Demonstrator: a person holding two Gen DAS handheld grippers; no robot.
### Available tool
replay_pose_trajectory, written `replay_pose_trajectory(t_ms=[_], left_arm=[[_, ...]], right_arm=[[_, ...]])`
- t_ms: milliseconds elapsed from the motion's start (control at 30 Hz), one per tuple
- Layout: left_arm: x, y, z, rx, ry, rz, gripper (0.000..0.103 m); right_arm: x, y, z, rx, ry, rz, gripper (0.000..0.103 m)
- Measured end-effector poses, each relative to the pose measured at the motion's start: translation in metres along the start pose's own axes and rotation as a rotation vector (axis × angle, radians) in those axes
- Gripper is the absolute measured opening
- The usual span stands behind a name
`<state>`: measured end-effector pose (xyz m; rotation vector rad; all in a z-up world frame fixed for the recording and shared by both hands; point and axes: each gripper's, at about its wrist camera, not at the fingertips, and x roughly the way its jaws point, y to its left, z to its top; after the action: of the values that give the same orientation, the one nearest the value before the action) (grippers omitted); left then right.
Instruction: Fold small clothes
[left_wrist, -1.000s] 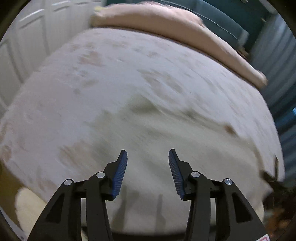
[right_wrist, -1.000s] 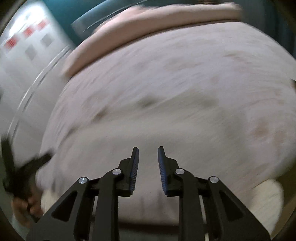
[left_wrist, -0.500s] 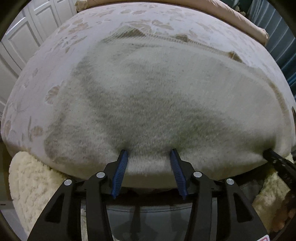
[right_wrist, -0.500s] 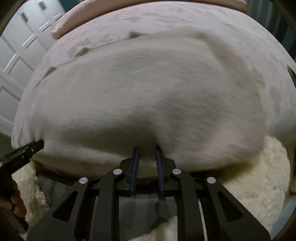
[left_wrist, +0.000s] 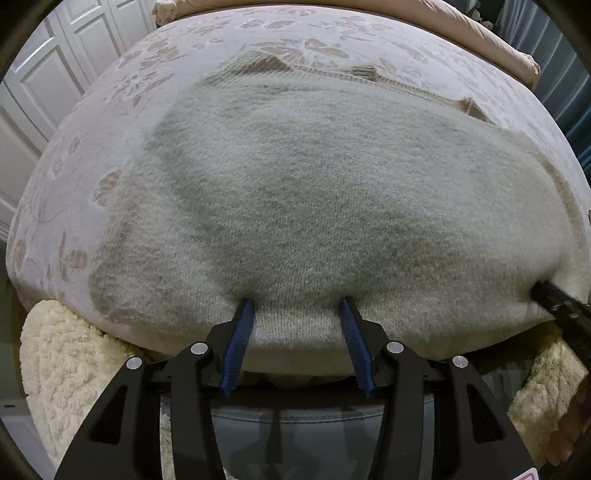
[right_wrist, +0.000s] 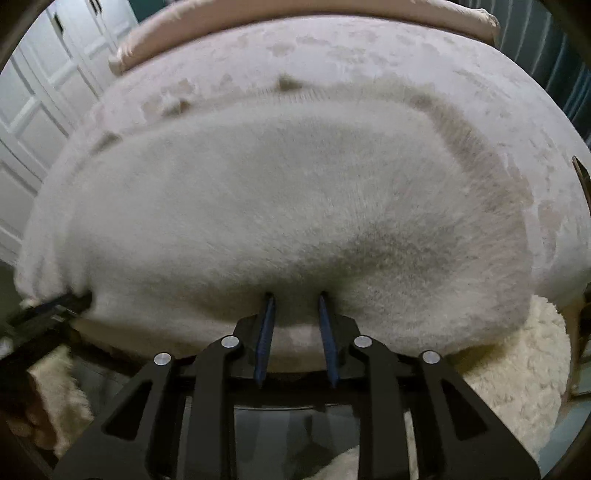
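A cream knit sweater (left_wrist: 332, 192) lies spread flat on the bed, its near hem hanging over the bed's edge. My left gripper (left_wrist: 295, 301) points steeply down at that hem, open, its fingers straddling the knit edge. In the left wrist view the tip of the right gripper (left_wrist: 554, 299) touches the hem further right. In the right wrist view the sweater (right_wrist: 277, 192) fills the middle, and my right gripper (right_wrist: 296, 294) stands at the hem with its jaws opening and a narrow strip of knit between them. The left gripper (right_wrist: 62, 301) shows at the far left.
The bed has a pale floral coverlet (left_wrist: 74, 206) and a pink rolled duvet (left_wrist: 480, 33) along its far side. A fluffy cream rug (left_wrist: 62, 362) lies on the floor below the near edge. White panelled doors (left_wrist: 37, 92) stand to the left, dark curtains (left_wrist: 576, 92) to the right.
Both grippers dropped from above the bed to the sweater's near hem. Since half a second ago the left one has stayed put and the right jaws have widened.
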<state>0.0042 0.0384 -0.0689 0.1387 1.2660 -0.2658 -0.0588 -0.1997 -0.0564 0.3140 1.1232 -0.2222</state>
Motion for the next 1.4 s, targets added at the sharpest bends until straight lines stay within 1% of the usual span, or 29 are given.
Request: replay_pose_trajectory(t_ms=[67,167,200,267,367,433,500,533,600,667,733,767,833,867,933,967,1000,1100,1133,1200,1233,1267,1300,1333,1367,1400], left_arm=[[0.002,-0.001,-0.001,0.004,-0.002,0.007,0.050],[0.005,-0.005,-0.001,0.015,0.000,0.026,0.051],[0.005,-0.006,-0.001,0.019,0.000,0.031,0.051],[0.005,-0.006,-0.002,0.020,-0.003,0.030,0.051],[0.005,-0.005,-0.004,0.017,-0.010,0.025,0.051],[0.005,-0.005,-0.004,0.020,-0.010,0.033,0.052],[0.006,-0.008,-0.004,0.028,-0.011,0.044,0.052],[0.006,-0.008,-0.004,0.032,-0.012,0.047,0.052],[0.006,-0.007,-0.005,0.035,-0.015,0.045,0.053],[0.004,-0.009,-0.005,0.034,-0.017,0.044,0.052],[-0.004,-0.008,-0.003,0.030,-0.030,0.036,0.052],[-0.012,-0.006,0.001,0.020,-0.051,0.021,0.052],[-0.029,0.001,0.015,-0.009,-0.106,0.004,0.053],[-0.035,0.005,0.024,-0.019,-0.127,0.004,0.056],[-0.041,0.015,0.046,-0.037,-0.160,0.023,0.059],[-0.041,0.021,0.057,-0.048,-0.175,0.036,0.060],[-0.039,0.031,0.075,-0.063,-0.187,0.059,0.060],[-0.031,0.056,0.109,-0.115,-0.211,0.104,0.060],[-0.025,0.066,0.122,-0.139,-0.203,0.117,0.060],[-0.011,0.079,0.135,-0.161,-0.178,0.132,0.060],[0.001,0.086,0.140,-0.169,-0.150,0.159,0.060],[0.009,0.090,0.140,-0.174,-0.131,0.169,0.060],[0.020,0.094,0.137,-0.179,-0.101,0.180,0.060],[0.027,0.096,0.132,-0.191,-0.077,0.185,0.062],[0.036,0.101,0.129,-0.203,-0.056,0.174,0.064],[0.040,0.103,0.127,-0.214,-0.056,0.161,0.066]], right_arm=[[-0.001,-0.002,-0.002,0.006,-0.005,0.013,0.025],[0.027,0.003,-0.011,-0.033,0.062,-0.024,0.025],[0.028,0.006,-0.010,-0.050,0.046,-0.038,0.026],[0.021,0.012,-0.007,-0.057,0.042,-0.048,0.028],[-0.001,0.020,0.003,-0.032,-0.007,0.013,0.028],[-0.008,0.026,0.009,-0.055,-0.034,0.016,0.028],[-0.002,0.032,0.011,-0.086,-0.030,-0.001,0.029],[0.010,0.033,0.011,-0.105,-0.013,-0.016,0.029],[0.018,0.035,0.007,-0.135,-0.019,-0.035,0.031],[0.012,0.037,0.007,-0.164,-0.023,-0.057,0.032],[0.001,0.037,0.013,-0.160,-0.046,-0.042,0.032],[-0.003,0.037,0.017,-0.149,-0.060,-0.038,0.032],[-0.019,0.019,0.030,-0.078,-0.103,-0.032,0.035],[-0.024,0.005,0.039,-0.026,-0.119,-0.024,0.040],[-0.027,-0.021,0.058,0.053,-0.136,-0.023,0.041],[-0.026,-0.031,0.067,0.078,-0.141,-0.038,0.041],[-0.026,-0.043,0.076,0.098,-0.152,-0.055,0.041],[-0.017,-0.080,0.109,0.151,-0.174,-0.116,0.041],[-0.016,-0.087,0.114,0.163,-0.176,-0.127,0.041],[-0.008,-0.100,0.125,0.176,-0.171,-0.136,0.041],[0.000,-0.106,0.129,0.176,-0.163,-0.167,0.041],[0.010,-0.112,0.130,0.171,-0.146,-0.194,0.041],[0.024,-0.116,0.131,0.164,-0.110,-0.218,0.041],[0.044,-0.123,0.128,0.166,-0.049,-0.250,0.042],[0.054,-0.127,0.125,0.169,-0.023,-0.257,0.048],[0.057,-0.129,0.122,0.172,-0.034,-0.262,0.053]])
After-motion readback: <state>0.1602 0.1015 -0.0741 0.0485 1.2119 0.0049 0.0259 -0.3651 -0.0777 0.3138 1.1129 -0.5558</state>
